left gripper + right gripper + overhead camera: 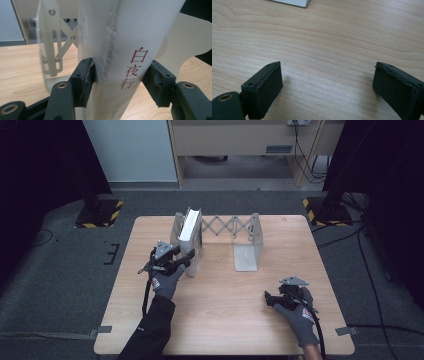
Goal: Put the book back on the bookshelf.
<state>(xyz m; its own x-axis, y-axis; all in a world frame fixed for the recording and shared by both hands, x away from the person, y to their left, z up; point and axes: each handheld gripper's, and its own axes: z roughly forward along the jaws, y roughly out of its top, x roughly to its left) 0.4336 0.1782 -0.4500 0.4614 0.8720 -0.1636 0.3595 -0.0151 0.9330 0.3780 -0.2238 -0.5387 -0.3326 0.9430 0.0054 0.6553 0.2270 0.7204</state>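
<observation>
Book seated in expanding book rack

The left hand-held gripper [117, 77] clamps the white book [190, 232], upright in the rack [247, 237] near the worktop's [225, 310] far edge; the right hand-held gripper [327, 87] is released.

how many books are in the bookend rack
1. A white book stands upright at the left end of the expanding bookend rack, spine toward the left gripper, whose pads press on it. The rest of the rack holds none.

High cam looks down on table [220, 315]; gripper cams close-up, prob. same tabletop.
</observation>
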